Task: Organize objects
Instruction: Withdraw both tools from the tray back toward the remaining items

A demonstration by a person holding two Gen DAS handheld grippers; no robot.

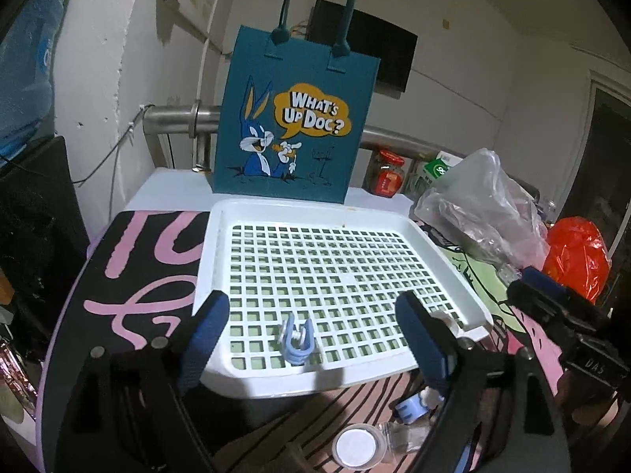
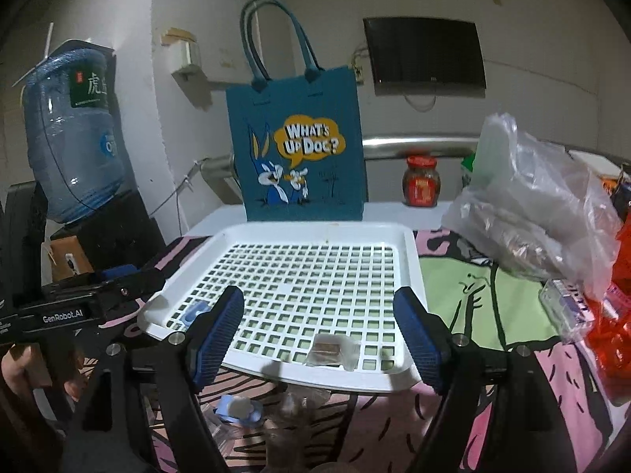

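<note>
A white perforated tray (image 1: 441,252) (image 2: 410,272) lies on a patterned cloth. A light blue clip (image 1: 295,341) rests near the tray's front edge, below and between the fingers of my left gripper (image 1: 311,315), which stands open and holds nothing. In the right wrist view the clip (image 2: 196,311) is half hidden behind a finger. A small clear-wrapped brown piece (image 2: 331,351) lies in the tray's front right part, under my open, empty right gripper (image 2: 320,303). Loose small items lie in front of the tray: a round white-topped case (image 1: 357,447) and another blue clip (image 1: 412,408) (image 2: 236,410).
A teal cartoon tote bag (image 1: 292,118) (image 2: 303,146) stands upright behind the tray. A crumpled clear plastic bag (image 2: 532,205), a red-lidded jar (image 2: 421,181) and an orange bag (image 1: 577,256) crowd the right side. A water bottle (image 2: 75,138) stands at the left.
</note>
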